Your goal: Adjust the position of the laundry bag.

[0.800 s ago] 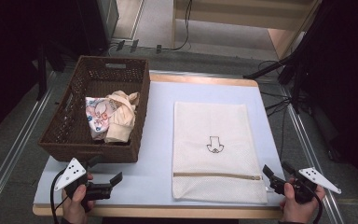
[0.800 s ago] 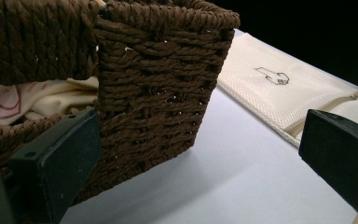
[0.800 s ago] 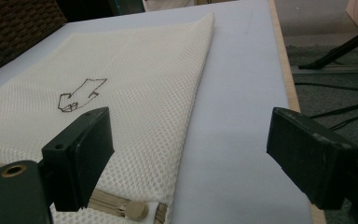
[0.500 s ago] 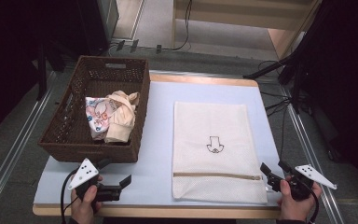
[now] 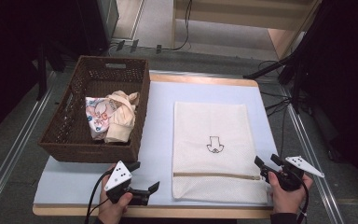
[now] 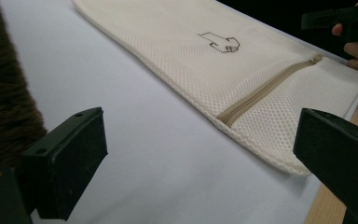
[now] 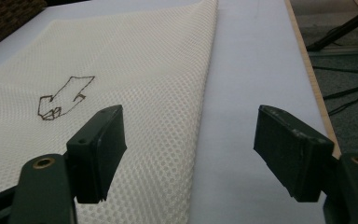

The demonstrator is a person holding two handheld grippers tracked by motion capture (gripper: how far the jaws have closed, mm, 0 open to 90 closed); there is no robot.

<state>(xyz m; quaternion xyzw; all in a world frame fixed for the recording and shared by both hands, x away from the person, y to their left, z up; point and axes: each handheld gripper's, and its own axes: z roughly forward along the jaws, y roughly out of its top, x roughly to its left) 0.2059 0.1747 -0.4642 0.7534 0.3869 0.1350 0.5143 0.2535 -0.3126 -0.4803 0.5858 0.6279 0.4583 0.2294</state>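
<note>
While both jaws gape (empty), left gripper (image 5: 145, 182) and right gripper (image 5: 265, 164) flank mesh bag (image 5: 210, 149).

Left tool (image 6: 200, 154) over the bench (image 6: 135, 154), jaws wide apart

A cream mesh bag (image 6: 242, 70) lies flat ahead, its tan zipper (image 6: 268, 88) closed and a small brown drawing (image 6: 220, 43) above it; a dark wicker basket (image 6: 4, 107) edges the left, and a hand (image 6: 356, 46) shows far right.
</note>
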